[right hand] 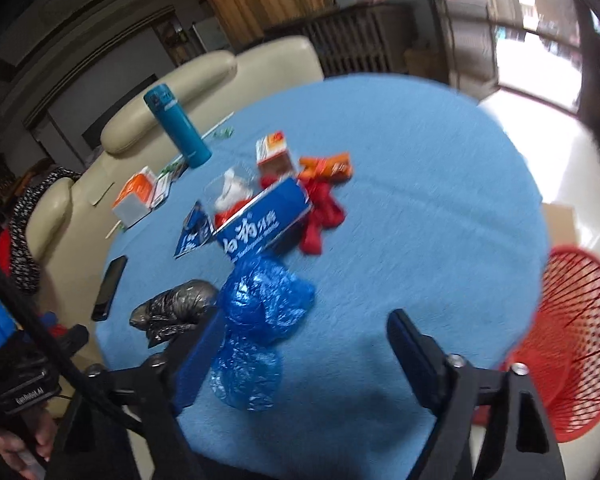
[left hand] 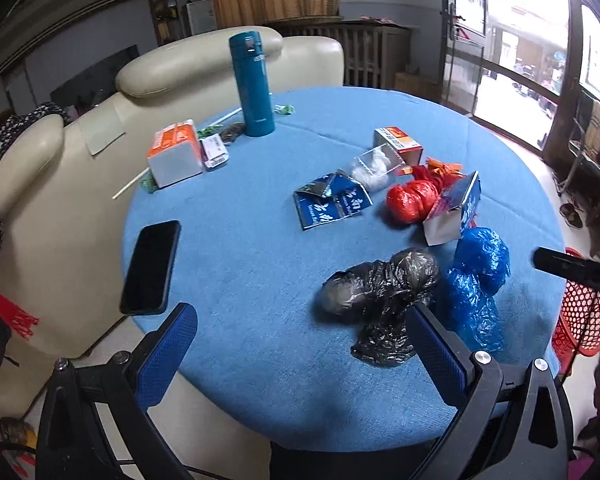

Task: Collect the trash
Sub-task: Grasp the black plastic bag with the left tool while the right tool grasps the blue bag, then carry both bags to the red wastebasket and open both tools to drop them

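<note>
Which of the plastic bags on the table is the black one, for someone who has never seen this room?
Start at the round table with the blue cloth, then go to its near edge. The crumpled black plastic bag lies there, right beside the crumpled blue plastic bag. It is the only dark, glossy black bundle; its neighbours are blue and red.

Right wrist view motion-blurred throughout. Blue toothpaste box [right hand: 266, 216] hides most of red bag [right hand: 324, 216]. Red mesh basket [right hand: 572, 344] cut by frame edge; box print unreadable.
</note>
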Demonstrator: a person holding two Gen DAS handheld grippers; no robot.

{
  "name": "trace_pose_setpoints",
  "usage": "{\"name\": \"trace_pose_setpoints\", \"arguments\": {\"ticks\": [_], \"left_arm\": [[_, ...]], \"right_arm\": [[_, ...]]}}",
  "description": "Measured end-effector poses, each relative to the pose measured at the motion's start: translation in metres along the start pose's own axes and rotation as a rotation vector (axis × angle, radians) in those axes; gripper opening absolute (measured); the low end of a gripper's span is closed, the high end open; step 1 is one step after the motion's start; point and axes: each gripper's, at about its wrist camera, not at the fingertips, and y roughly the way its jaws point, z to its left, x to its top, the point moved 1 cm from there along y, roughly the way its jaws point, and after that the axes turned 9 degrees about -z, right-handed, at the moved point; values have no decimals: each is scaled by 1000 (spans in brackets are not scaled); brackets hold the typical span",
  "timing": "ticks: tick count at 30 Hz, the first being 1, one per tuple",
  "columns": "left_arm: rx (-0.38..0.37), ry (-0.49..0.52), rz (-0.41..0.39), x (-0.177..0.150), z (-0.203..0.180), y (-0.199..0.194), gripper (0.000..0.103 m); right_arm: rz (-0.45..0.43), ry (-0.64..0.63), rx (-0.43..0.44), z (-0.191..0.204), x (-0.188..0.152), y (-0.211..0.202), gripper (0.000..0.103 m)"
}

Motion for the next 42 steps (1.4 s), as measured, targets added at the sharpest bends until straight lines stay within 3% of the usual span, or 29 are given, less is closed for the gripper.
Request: {"name": "trace_pose_setpoints", "arguments": {"ticks": [5,11,13,14,17,22,27,30,32,42], "left_arm": [[-56,26,17,1,-1,13,103],[-157,55,33,8,-7,31,103],[-174,79,37,11,-13,41,103],[-180,89,40,12,-15,45,103],[-221,130,59,15,-26,60,103],[-259,181,85,12,-45,80,102],[-300,214,159,-2,-62,95,70],[-277,246,145,-7,-67,91,57],[-302,221,136,-5,-66,85,50],[-293,233,9,7,-76,38,45]], "right_arm": [[87,54,95,13,10,31,76],[210,61,2,26,7,71,76],[231,72,-2,25,0,78,70],[227,83,17,24,-3,78,63],[190,85,32,20,-5,69,56],[140,138,42,-7,-5,41,56],[84,174,30,-34,-5,16,56],[44,184,12,-48,-3,2,56],[8,178,-6,-56,-2,-12,56],[-211,161,-94,-100,5,-82,56]]}}
